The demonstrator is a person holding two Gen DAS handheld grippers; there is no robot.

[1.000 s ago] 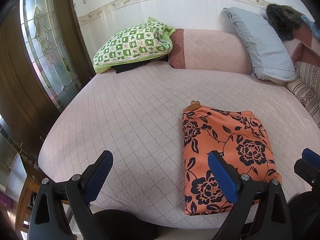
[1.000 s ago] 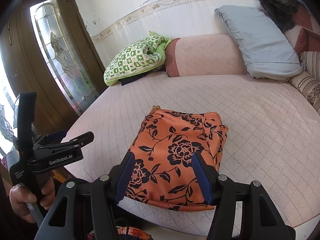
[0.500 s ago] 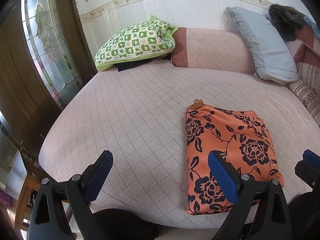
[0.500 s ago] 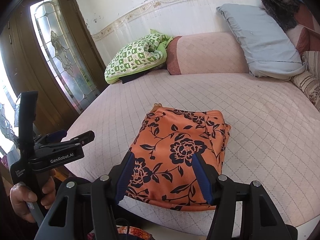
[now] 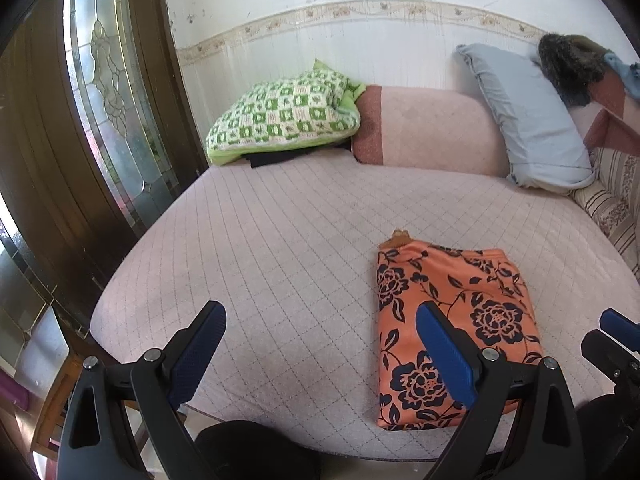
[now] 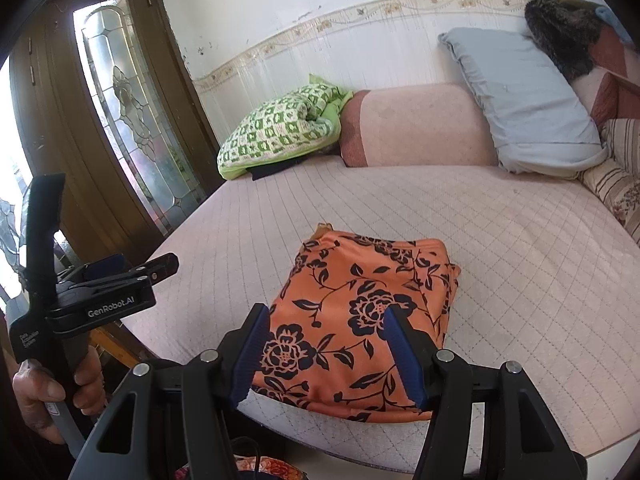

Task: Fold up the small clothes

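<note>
A folded orange garment (image 5: pixel 452 320) with a dark flower print lies flat on the pink quilted bed (image 5: pixel 280 248), near its front edge. My left gripper (image 5: pixel 320 344) hovers open over bare quilt to the left of the garment, with nothing between its fingers. In the right wrist view the garment (image 6: pixel 360 304) lies just beyond my right gripper (image 6: pixel 328 350). That gripper's jaws stand apart above the garment's near edge and hold nothing. A hand (image 6: pixel 52 392) holds the left gripper (image 6: pixel 144 264) off the bed's left corner.
A green checked cushion (image 5: pixel 284 116), a pink bolster (image 5: pixel 432 132) and a grey-blue pillow (image 5: pixel 528 120) line the back wall. A striped cushion (image 5: pixel 612 204) sits at the right. A wooden door with leaded glass (image 5: pixel 112 92) stands to the left.
Both grippers have lifted and drawn back a little from the bed, so more of the wall shows. The garment has stayed put, and both pairs of jaws stand as wide as before.
</note>
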